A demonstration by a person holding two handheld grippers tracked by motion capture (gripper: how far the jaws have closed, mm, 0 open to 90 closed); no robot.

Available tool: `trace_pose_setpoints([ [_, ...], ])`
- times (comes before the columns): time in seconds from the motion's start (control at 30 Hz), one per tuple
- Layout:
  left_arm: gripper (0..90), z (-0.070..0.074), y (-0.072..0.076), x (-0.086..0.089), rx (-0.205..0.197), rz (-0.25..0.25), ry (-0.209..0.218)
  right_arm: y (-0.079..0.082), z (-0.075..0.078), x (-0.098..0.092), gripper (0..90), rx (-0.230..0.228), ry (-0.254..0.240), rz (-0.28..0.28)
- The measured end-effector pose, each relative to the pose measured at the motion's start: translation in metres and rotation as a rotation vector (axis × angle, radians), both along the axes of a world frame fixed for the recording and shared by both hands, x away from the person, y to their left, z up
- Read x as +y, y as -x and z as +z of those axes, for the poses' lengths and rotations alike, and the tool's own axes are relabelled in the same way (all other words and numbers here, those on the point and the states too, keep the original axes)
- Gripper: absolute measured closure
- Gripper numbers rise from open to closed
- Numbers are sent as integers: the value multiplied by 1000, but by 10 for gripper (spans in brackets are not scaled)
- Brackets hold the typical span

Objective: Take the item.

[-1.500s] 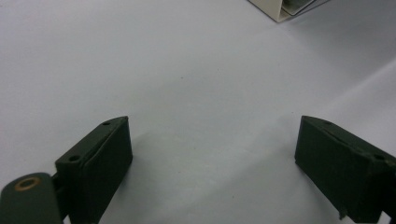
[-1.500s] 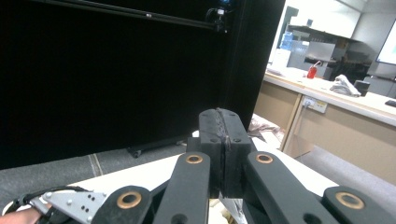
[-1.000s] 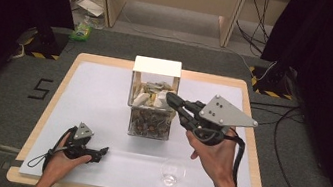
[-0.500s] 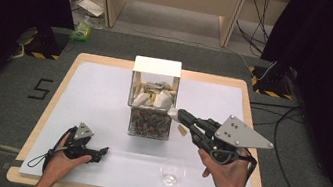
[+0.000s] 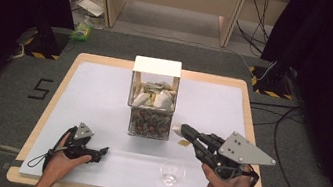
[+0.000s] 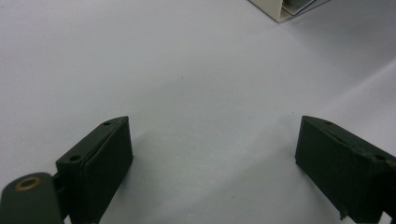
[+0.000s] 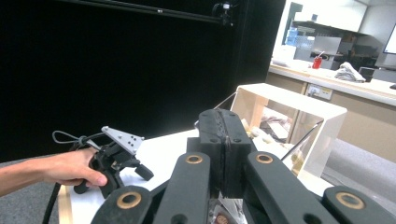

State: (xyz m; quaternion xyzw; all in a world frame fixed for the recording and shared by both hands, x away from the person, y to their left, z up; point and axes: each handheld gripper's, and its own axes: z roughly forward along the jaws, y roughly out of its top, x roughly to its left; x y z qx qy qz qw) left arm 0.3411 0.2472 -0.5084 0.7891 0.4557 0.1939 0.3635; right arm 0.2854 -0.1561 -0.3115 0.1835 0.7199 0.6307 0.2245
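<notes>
On the white-covered table (image 5: 104,89), the clear two-tier box (image 5: 157,67) of packets stands at the middle. Just right of its lower tier, the right gripper (image 5: 185,129) lies level, pointing left toward the box. The right gripper view shows its jaws pressed flat together. From above they seem to pinch a small pale sachet (image 5: 177,132), likely a tea bag, with a brownish tag (image 5: 182,142) hanging just under it.

The left gripper (image 5: 103,151) rests low at the near left, its jaws spread wide over bare table and holding nothing.

The empty drinking glass (image 5: 173,173) stands upright near the front edge. It sits almost straight toward the person from the right fingertips and below them, well apart from the left hand. The right hand is clearly the nearer one. I judge the sachet must be drawn back and lowered over the glass's open mouth.
</notes>
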Motion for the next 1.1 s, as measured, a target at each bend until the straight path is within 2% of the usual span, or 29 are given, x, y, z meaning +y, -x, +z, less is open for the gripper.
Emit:
trace_pose_setpoints([
  [0.3,102,0,0,0,1,-1,-1,15,-25,0,899,29,29,27],
  [0.4,103,0,0,0,1,0,2,19,-38,-1,899,60,43,33],
  [0.6,103,0,0,0,0,-1,0,22,-52,-1,899,98,59,39],
  [1.1,103,0,0,0,-2,0,0,20,-76,0,899,149,72,42],
])
